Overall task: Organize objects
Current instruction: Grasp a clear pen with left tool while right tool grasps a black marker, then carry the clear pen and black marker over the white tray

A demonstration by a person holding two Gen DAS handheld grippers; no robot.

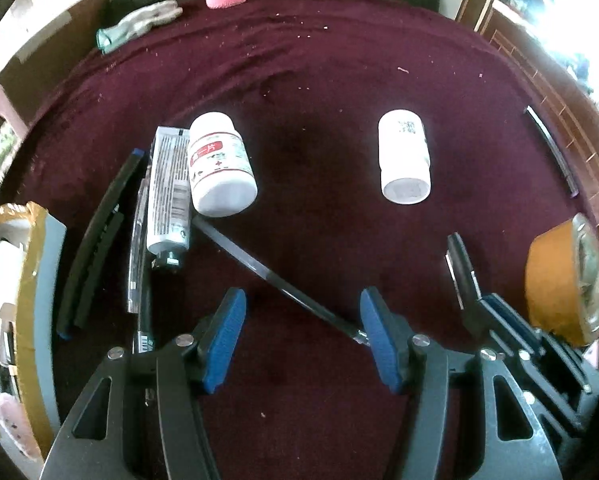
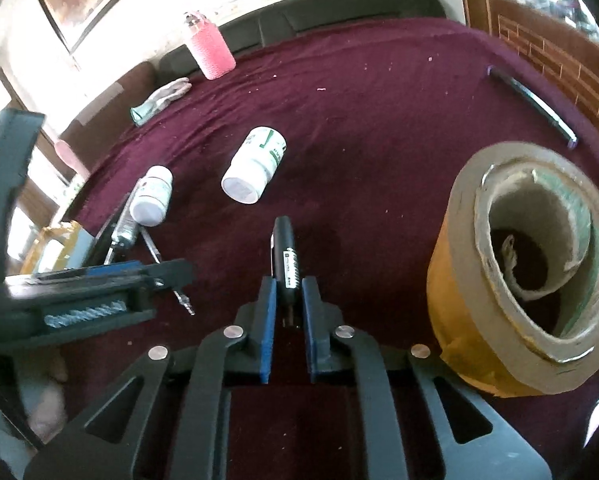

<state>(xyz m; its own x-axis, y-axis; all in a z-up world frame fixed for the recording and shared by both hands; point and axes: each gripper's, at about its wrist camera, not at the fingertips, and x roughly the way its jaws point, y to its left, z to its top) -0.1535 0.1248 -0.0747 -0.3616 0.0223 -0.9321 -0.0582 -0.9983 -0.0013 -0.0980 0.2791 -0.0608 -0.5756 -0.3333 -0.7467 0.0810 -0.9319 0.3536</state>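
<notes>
- Right gripper (image 2: pixel 289 300) was clenched on a black marker (image 2: pixel 285 256) lying on the maroon cloth (image 2: pixel 379 140).
- Left gripper (image 1: pixel 303 340) stood released, straddling a dark pen (image 1: pixel 267 276).

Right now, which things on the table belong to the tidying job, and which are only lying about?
Belong to the job:
- black pen, clamped in the right hand-held gripper
- two white bottles
- tube
- tape roll

Probably just lying about:
- pink bottle
- glove
</notes>
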